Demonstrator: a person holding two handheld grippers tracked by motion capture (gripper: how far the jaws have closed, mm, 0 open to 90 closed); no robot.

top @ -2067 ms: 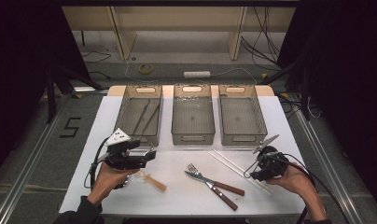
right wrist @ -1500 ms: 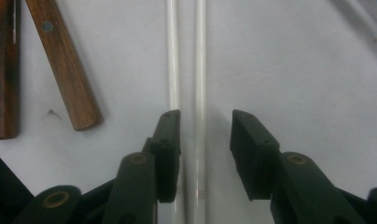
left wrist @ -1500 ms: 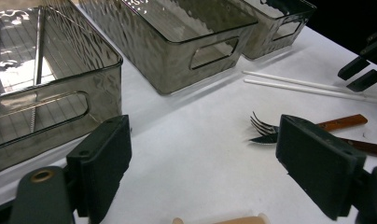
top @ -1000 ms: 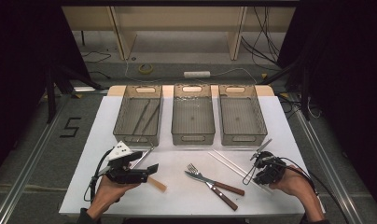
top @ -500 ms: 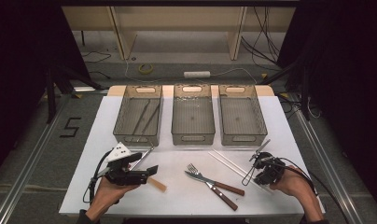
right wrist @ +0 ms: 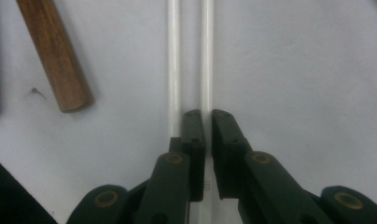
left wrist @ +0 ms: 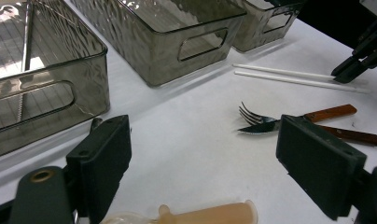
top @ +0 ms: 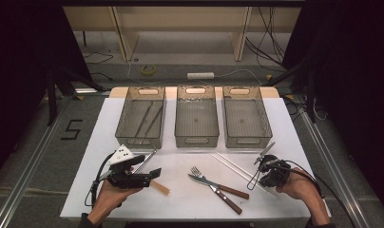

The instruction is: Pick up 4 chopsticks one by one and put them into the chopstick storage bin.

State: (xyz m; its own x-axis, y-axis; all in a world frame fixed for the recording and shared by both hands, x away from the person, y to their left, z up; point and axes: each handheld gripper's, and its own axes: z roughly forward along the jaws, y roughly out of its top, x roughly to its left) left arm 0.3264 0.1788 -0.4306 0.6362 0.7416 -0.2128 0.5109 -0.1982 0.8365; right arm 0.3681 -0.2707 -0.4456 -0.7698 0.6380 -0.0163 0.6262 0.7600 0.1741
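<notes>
Two white chopsticks (top: 237, 170) lie side by side on the white table (top: 180, 204), right of centre. My right gripper (top: 262, 179) sits low over their near end. In the right gripper view its jaws (right wrist: 208, 116) have just been closing and are shut on the right-hand chopstick (right wrist: 206, 56). The other chopstick (right wrist: 174, 56) runs along the outside of the left jaw. My left gripper (top: 149, 175) hovers at the front left, open wide (left wrist: 210, 154) with nothing between its pads. A tan handle (left wrist: 210, 214) lies just below it.
A fork (top: 206, 176) and a knife (top: 225, 197) with wooden handles lie crossed at the front centre. Three smoky clear bins (top: 196, 118) stand in a row at the back. The left bin (top: 128, 137) holds thin metal sticks.
Since the earliest frame my left gripper has dropped lower and nearer the front edge. My right gripper has edged down onto the chopsticks and its jaws have come together on one.
</notes>
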